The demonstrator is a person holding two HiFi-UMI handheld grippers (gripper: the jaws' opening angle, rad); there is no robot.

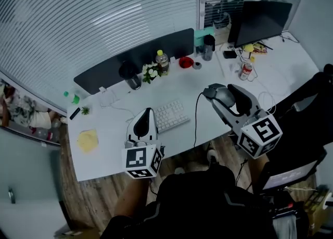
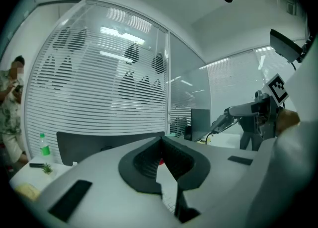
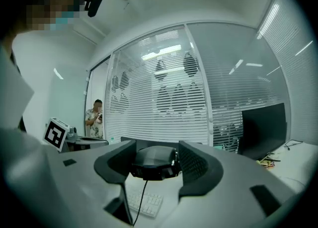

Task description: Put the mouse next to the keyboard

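The black wired mouse (image 1: 209, 92) sits between the pads of my right gripper (image 1: 212, 91), which is shut on it, above the desk to the right of the white keyboard (image 1: 170, 116). In the right gripper view the mouse (image 3: 153, 161) fills the gap between the jaws, its cable (image 3: 141, 197) hangs down, and the keyboard (image 3: 144, 203) lies below. My left gripper (image 1: 147, 113) hovers over the keyboard's left end. In the left gripper view its jaws meet at the tips (image 2: 160, 142), shut with nothing held.
Along the white desk's (image 1: 104, 154) back stand a dark screen (image 1: 135, 58), a bottle (image 1: 162, 62), small flowers (image 1: 150, 71) and a red bowl (image 1: 186, 62). A yellow cloth (image 1: 87, 140) lies at the left. A second monitor (image 1: 260, 22) and a can (image 1: 246, 70) are at the right.
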